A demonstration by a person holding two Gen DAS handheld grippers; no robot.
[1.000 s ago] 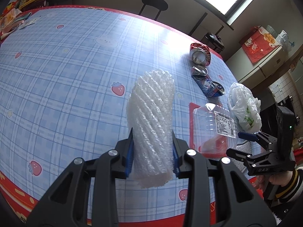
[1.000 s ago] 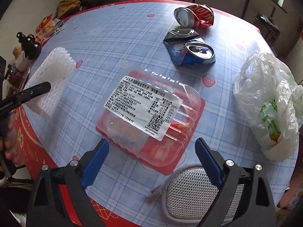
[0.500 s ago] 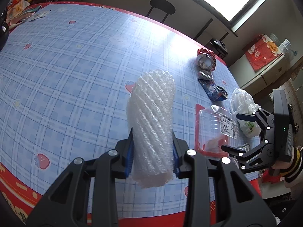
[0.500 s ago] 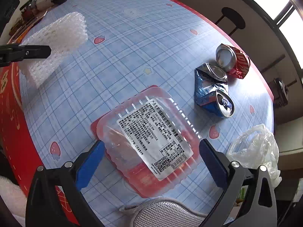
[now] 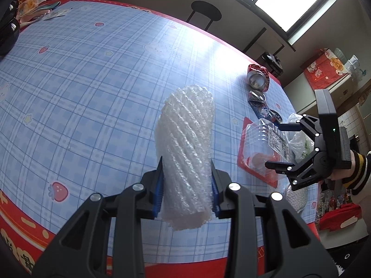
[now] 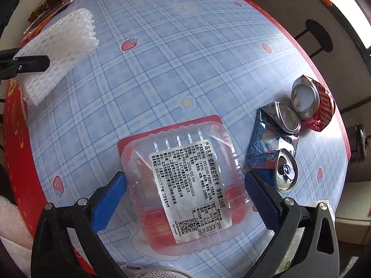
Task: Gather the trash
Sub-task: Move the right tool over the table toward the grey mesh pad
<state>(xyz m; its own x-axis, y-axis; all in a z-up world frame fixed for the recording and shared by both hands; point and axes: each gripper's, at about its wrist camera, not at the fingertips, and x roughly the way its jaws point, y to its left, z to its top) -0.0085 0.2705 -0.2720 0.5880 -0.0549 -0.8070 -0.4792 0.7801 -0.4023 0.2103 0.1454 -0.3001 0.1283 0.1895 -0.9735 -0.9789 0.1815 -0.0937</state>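
Observation:
My left gripper (image 5: 187, 173) is shut on a white foam net sleeve (image 5: 187, 143) and holds it above the table; the sleeve also shows in the right wrist view (image 6: 60, 51). My right gripper (image 6: 185, 180) is open, its jaws on either side of a clear plastic tray with a white label on a red base (image 6: 185, 180), just above it. The tray shows in the left wrist view (image 5: 262, 153) under the right gripper (image 5: 278, 146). A crushed red can (image 6: 313, 104) and a crushed blue can (image 6: 271, 148) lie beyond the tray.
The round table has a blue plaid cloth (image 5: 92, 81) with a red edge. A white plastic bag (image 5: 299, 134) sits behind the right gripper. A metal mesh object (image 5: 296, 197) lies near the table edge. A stool (image 5: 204, 14) stands beyond the table. Clutter sits at the far left (image 5: 34, 11).
My right gripper has moved in over the labelled tray, which now sits between its open jaws. My left gripper has risen, still holding the foam sleeve.

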